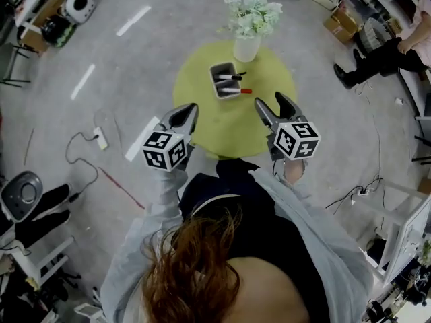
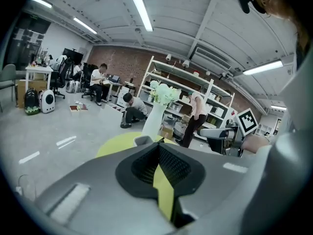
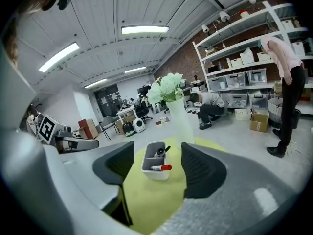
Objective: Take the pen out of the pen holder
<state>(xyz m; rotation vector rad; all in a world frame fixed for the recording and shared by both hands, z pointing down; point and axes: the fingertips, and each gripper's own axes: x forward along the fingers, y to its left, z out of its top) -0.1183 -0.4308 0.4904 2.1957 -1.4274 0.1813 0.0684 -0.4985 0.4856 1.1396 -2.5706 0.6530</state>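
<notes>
Item, my left gripper (image 2: 157, 149) — jaws met at the tips, nothing between them. Beyond I see the yellow-green surface (image 2: 115, 145), the grey pen holder (image 2: 142, 140) rim and a white vase (image 2: 152, 124) of flowers — right gripper (image 2: 210, 132) at right.

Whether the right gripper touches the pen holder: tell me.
Apart. The head view shows bare green table between the right gripper and the pen holder; the right gripper view shows the same gap.

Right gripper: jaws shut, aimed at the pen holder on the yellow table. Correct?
Not quite: the right gripper has its jaws open, nothing gripped, as the right gripper view shows. It is aimed at the pen holder on the yellow table.
</notes>
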